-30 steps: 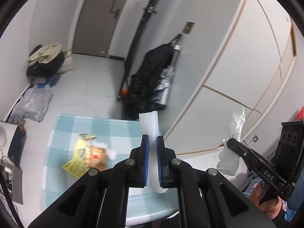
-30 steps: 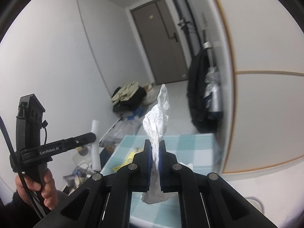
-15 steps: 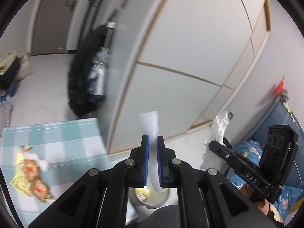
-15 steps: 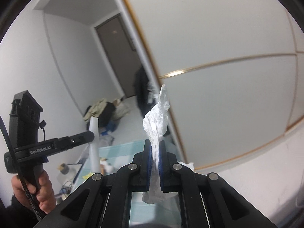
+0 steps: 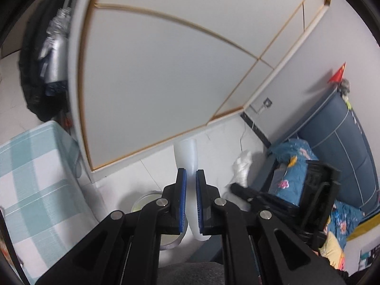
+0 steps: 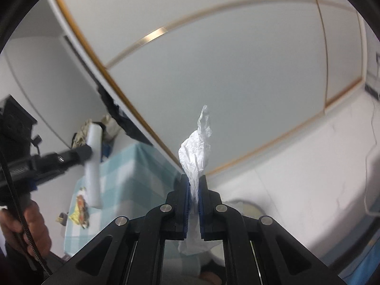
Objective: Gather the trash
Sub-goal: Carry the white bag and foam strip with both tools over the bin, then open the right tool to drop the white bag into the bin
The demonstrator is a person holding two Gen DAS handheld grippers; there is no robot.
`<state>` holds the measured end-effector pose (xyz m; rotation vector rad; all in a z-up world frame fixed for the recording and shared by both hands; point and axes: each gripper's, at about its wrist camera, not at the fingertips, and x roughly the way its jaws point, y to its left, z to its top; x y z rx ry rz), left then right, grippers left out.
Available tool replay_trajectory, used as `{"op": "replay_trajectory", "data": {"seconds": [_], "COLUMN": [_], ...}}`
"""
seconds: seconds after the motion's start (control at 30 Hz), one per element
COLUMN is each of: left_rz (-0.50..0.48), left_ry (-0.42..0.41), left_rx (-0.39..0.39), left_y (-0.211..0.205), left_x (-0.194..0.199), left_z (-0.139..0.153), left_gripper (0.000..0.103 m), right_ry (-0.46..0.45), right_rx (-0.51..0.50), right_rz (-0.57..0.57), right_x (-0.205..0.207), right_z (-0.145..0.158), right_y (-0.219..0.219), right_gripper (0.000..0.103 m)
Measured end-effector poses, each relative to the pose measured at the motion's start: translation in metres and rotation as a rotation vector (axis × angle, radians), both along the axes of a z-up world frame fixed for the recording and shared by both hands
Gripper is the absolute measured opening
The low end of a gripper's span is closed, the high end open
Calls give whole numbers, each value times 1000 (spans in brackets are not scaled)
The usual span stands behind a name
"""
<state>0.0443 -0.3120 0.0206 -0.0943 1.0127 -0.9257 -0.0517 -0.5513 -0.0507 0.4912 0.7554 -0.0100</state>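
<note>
Your left gripper [image 5: 189, 185] is clenched on a flattened white plastic cup [image 5: 187, 153]. The cup stands up between the blue pads and pokes out past the tips, its lower end hanging below the jaws.

Your right gripper [image 6: 194, 190] is clenched on a crumpled white tissue [image 6: 196, 152]. A wad shows above the pads and a tail bunches underneath.

Each tool shows in the other's view. From the right camera the left one sits at far left with the cup across its tip, a hand [image 6: 26, 225] gripping the handle. From the left camera the tissue shows white at right, just beyond the right tool's tip.

Outward and below: a round bin [image 5: 152, 198] sits on the pale floor [image 5: 123, 175], near and just left of your left jaws. Only part of its rim shows behind the fingers. In the right view a similar rim [image 6: 249, 206] peeks out just right of the jaws.

Progress, as a judgement: two pieces are picked and in carry, neither yet dropped. Both look close to over the bin, so release seems the next step.

Left to do: on the checked tablecloth [image 6: 123, 173] at left, a yellow snack wrapper [image 6: 79, 210] and small scraps lie uncollected. Expect at least one more trip. The table's near part is out of view, so more may remain.
</note>
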Motion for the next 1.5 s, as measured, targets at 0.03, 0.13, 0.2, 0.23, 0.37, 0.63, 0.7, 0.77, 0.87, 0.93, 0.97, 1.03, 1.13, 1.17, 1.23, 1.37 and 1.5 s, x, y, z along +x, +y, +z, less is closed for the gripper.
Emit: {"op": "replay_trajectory", "data": {"seconds": [0.03,0.13,0.2,0.23,0.37,0.63,0.7,0.77,0.87,0.93,0.97,1.03,1.13,1.17,1.23,1.37,1.5], "left_rz": [-10,-37,-53,-57,-87,-111,-117,-122,-134,-144,-147,-153,-165,-169,-173,-197,-220], "left_ry": [8,46,72,81,126,235,257,287,322,340,347,357,363,365,387,403,420], "left_rx": [3,21,37,45,85,153,172,192,219,241,250,269,327,355,379,411,442], "left_y": [-4,-18,-26,-28,-40,-57,-63,-66,-72,-76,-76,-79,-86,-89,-92,-96,-99], "left_x": [-1,8,15,17,24,36,39,39,38,39,38,37,36,35,33,28,23], "left_z": [-2,-18,-32,-37,-63,-100,-112,-124,-135,-143,-146,-152,-162,-167,-174,-183,-189], "left_gripper": [4,4,4,4,4,4,4,4,4,4,4,4,4,4,4,4,6], "right_ry": [21,68,104,122,186,327,371,392,425,424,423,427,414,404,388,386,368], "right_rx": [8,59,100,127,205,317,310,320,339,360,365,360,354,359,346,318,299], "right_rz": [-3,-9,-10,-4,3,-17,-26,-2,-3,-19,-22,-27,-32,-31,-32,-87,-135], "right_x": [2,10,21,26,33,53,55,56,54,51,51,52,52,49,43,33,25], "right_z": [-11,-41,-60,-72,-112,-197,-216,-226,-244,-250,-251,-253,-251,-249,-246,-241,-230], "right_y": [-3,-13,-15,-18,-32,-31,-28,-27,-26,-28,-29,-27,-27,-28,-33,-45,-50], "right_gripper": [6,6,6,6,6,9,9,11,36,45,48,55,58,58,58,63,67]}}
